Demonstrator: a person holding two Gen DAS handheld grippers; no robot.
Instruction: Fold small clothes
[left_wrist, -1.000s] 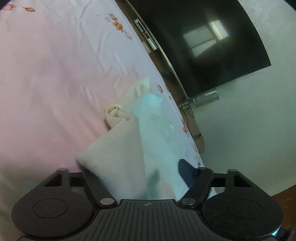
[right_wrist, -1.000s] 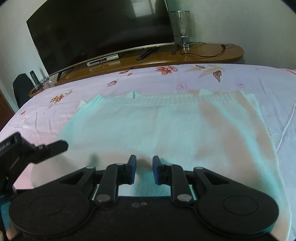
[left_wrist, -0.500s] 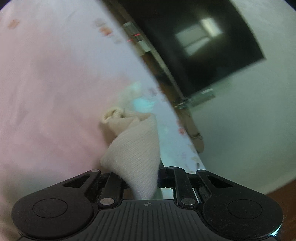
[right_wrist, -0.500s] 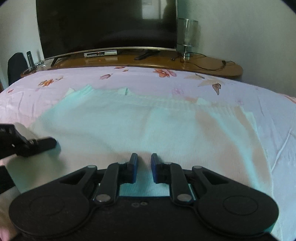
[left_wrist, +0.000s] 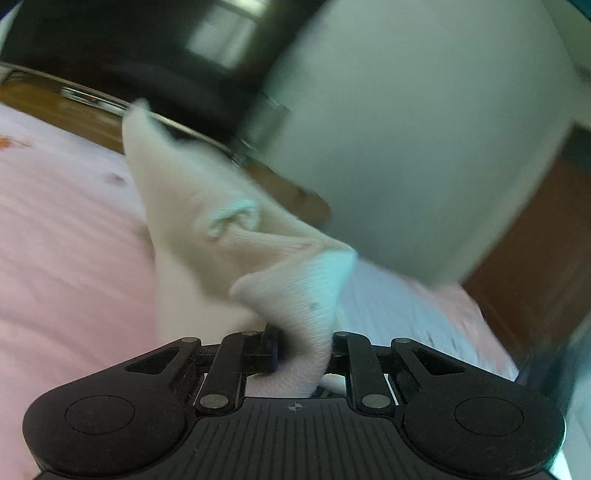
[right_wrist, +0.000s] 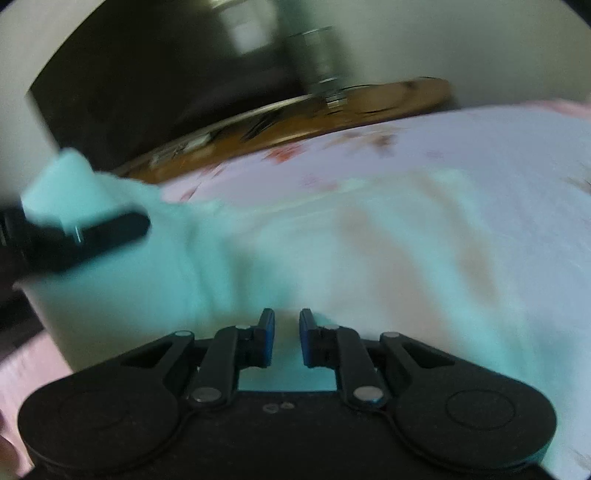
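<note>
Folding is under way: the left gripper (left_wrist: 301, 354) has just closed on the left edge of the cream knit garment (right_wrist: 369, 258), which lies on the pink bedsheet (left_wrist: 55, 258). The right gripper (right_wrist: 287, 341) pinches the near hem, jaws narrow. Next, the lifted edge likely needs carrying rightward across the garment.

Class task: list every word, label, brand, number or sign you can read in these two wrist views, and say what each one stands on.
No readable text in either view.
Set-top box under the television: a red mark, too blurred to read.
Left gripper body: only a small crosshair mark, no lettering.
</note>
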